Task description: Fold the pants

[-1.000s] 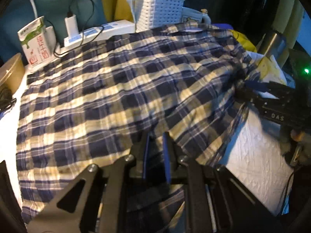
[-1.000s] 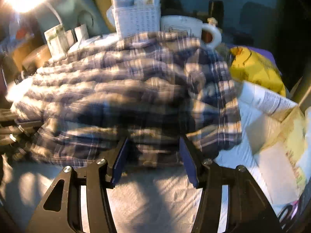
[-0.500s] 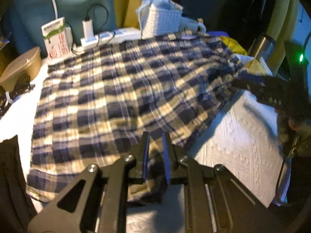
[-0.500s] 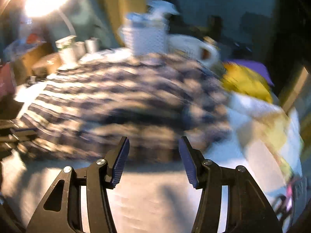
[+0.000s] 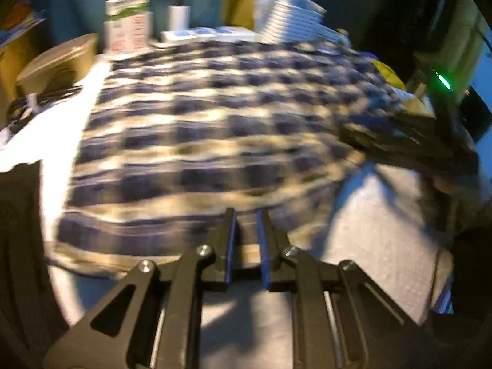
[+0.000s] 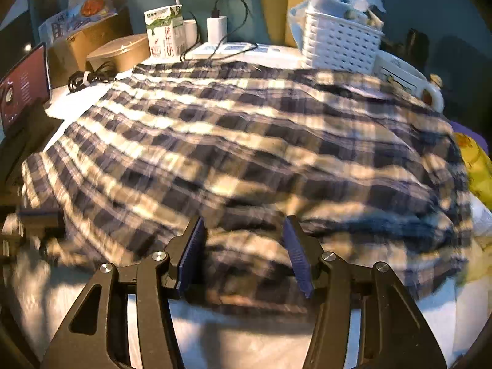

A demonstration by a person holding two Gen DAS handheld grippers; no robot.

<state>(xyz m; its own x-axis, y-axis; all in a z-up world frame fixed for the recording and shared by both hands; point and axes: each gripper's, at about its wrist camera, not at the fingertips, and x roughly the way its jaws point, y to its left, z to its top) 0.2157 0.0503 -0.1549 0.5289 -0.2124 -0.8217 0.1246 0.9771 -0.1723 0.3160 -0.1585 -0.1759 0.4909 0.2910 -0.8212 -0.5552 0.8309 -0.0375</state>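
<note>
The left tool [image 5: 246, 246] has its fingers drawn close with only a narrow gap, pinching the near hem of the plaid pants [image 5: 215, 141]. The right tool [image 6: 246, 252] stands spread wide; rumpled fabric at the near edge of the pants [image 6: 246, 153] lies between its fingers, but the pads do not press on it.

The pants lie spread over the white cloth [image 6: 230, 338] covering the counter. Behind the pants stand a milk carton [image 6: 166, 30], a white charger [image 6: 216, 27] on a power strip and a white basket [image 6: 341, 43]. A mug [image 6: 406, 80] touches their far right corner, and a yellow bag [image 6: 476, 166] lies just beside their right edge. Left of the pants sit a brown round container [image 6: 120, 50] and a coiled black cable [image 6: 89, 77]. These things crowd the far and right edges.

Compared with a second ago, the left tool has pulled the hem toward the near side, so more white cloth shows to the right of the pants. The right tool has come back in over the pants' near edge, and both tools' openings are unchanged.
</note>
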